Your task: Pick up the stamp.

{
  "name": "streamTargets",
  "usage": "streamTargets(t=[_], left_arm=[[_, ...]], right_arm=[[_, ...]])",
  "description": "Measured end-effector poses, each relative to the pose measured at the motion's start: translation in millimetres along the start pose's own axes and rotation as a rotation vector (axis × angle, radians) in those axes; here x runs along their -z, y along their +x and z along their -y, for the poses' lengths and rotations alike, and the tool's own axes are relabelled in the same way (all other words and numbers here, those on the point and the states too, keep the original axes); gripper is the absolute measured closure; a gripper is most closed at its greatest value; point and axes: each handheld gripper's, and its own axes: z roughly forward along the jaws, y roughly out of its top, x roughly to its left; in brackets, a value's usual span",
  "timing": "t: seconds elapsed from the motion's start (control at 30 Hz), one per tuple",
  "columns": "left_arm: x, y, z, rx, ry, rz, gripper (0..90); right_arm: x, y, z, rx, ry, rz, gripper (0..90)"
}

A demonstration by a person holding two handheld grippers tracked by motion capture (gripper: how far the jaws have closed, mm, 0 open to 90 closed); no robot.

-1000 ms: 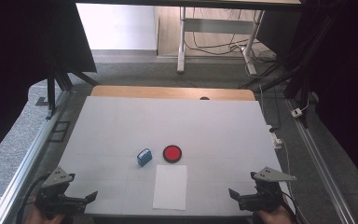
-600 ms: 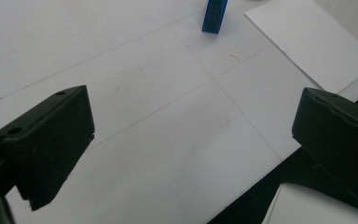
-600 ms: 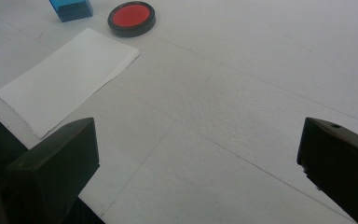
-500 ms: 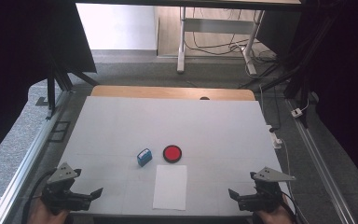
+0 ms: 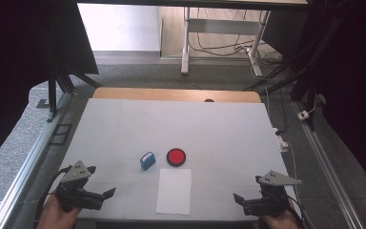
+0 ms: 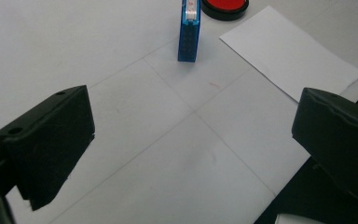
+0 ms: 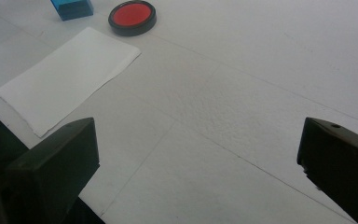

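Stamp (image 5: 147, 160), blue and block-shaped, stands near the middle of the tabletop, just left of the round red ink pad (image 5: 176, 156) and apart from it. White paper sheet (image 5: 174, 190) lies just nearer the person's edge, its long axis running from that edge toward the far edge.

Left gripper (image 5: 106, 194) sits by the near left corner, jaws spread wide with nothing between them. Right gripper (image 5: 238, 199) sits by the near right corner, likewise spread and empty. Neither touches any item.

Key relation: the stamp lies ahead and to the right of the left gripper, toward the table's middle, and is judged nearer to it than to the right gripper. In the left gripper view the stamp (image 6: 189, 32) appears straight ahead between the jaws, narrow edge on, its long axis roughly in line with the approach. A forward reach by the left hand looks the likelier coming move.

Limits of observation: the stamp's top is cut off in both gripper views (image 7: 72, 8); its printing face cannot be made out. The ink pad (image 6: 225, 6) is also clipped at the frame edge.
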Motion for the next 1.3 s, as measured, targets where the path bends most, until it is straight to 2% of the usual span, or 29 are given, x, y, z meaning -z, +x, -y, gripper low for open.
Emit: streamTargets(t=[0.43, 0.6, 1.0, 1.3], left_arm=[[-28.3, 5.6, -21.9, -0.011, -0.005, 0.053, 0.0], [-37.7, 6.1, -29.0, -0.014, -0.013, 0.053, 0.0], [-66.5, 10.0, -47.4, -0.033, 0.039, 0.068, 0.0], [-87.9, 9.1, -60.2, -0.056, 0.045, 0.059, 0.0]], right_arm=[[-0.2, 0.5, -0.2, 0.004, 0.010, 0.003, 0.0], [-0.3, 0.5, -0.2, 0.004, 0.011, 0.002, 0.0], [-0.3, 0.6, -0.1, 0.005, 0.011, 0.001, 0.0], [-0.7, 0.7, -0.3, 0.010, 0.013, 0.002, 0.0]])
